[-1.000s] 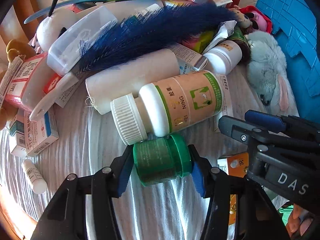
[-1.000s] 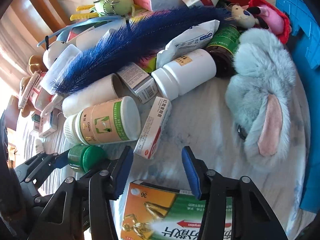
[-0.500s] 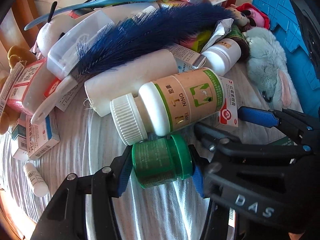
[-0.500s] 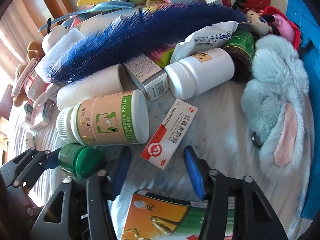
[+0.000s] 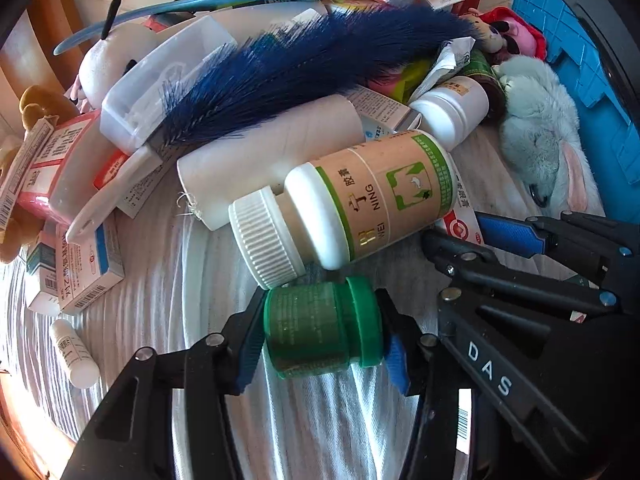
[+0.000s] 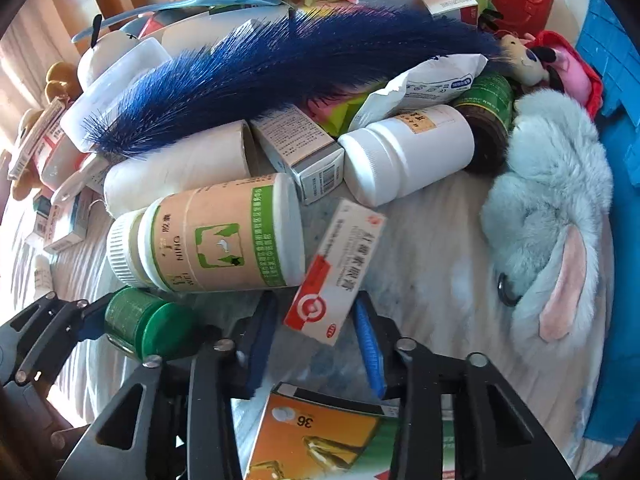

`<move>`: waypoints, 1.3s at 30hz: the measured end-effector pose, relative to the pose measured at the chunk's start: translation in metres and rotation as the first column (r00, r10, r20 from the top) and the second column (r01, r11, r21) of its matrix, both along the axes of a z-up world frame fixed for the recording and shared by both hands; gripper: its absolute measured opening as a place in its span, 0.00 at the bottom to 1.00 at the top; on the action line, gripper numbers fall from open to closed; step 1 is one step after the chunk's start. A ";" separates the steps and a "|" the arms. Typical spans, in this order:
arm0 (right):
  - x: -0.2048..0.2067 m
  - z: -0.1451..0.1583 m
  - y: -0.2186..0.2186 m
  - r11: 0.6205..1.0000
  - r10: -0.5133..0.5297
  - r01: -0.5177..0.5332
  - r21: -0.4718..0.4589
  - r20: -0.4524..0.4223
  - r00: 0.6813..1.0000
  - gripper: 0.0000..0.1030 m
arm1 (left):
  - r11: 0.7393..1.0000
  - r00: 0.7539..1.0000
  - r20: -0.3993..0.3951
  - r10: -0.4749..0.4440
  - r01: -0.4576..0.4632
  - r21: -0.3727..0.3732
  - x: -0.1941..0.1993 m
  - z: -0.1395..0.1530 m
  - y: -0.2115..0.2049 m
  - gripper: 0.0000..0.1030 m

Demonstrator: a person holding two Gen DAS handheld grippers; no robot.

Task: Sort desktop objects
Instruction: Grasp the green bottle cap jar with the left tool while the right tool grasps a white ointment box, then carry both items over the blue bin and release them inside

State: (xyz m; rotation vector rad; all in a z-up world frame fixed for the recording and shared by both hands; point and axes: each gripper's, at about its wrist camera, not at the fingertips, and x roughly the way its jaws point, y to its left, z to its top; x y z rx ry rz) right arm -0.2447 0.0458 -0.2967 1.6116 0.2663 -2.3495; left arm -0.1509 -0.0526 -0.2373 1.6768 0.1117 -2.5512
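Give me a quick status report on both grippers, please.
Left gripper shut on green bottle. Right gripper open, straddling the red-and-white box. Big tan bottle lies against that box.

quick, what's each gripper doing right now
Left gripper: shut on the green bottle.
Right gripper: open, holding nothing, jaws either side of the red-and-white box.

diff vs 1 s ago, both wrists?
The right tool advanced toward the pile; its open fingers now straddle the near end of the red-and-white box, not closed on it. The left tool stayed shut on the green bottle. Pile unchanged.
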 end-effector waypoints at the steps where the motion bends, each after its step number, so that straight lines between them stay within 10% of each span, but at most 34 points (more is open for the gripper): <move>1: 0.000 0.001 0.001 1.000 0.000 0.000 -0.001 0.003 1.000 0.28 | 1.000 1.000 0.004 0.003 -0.002 -0.013 0.002 0.002 -0.001 0.46; 17: 0.017 0.145 0.070 0.942 -0.107 0.034 -0.333 -0.203 0.973 0.25 | 0.998 0.952 -0.307 -0.016 -0.001 -0.055 0.012 0.164 -0.006 0.46; 30: 0.048 0.341 0.184 0.950 -0.289 0.160 -0.269 -0.561 0.776 0.25 | 0.970 0.786 -0.576 -0.224 0.236 -0.055 -0.060 0.304 0.152 0.46; 34: 0.066 0.365 0.241 0.935 -0.354 0.295 -0.199 -0.612 0.708 0.25 | 0.930 0.753 -0.575 -0.320 0.365 -0.040 -0.068 0.332 0.222 0.46; 39: 0.070 0.358 0.324 0.883 -0.466 0.402 -0.242 -0.546 0.696 0.25 | 0.881 0.754 -0.520 -0.401 0.473 0.006 -0.081 0.334 0.301 0.46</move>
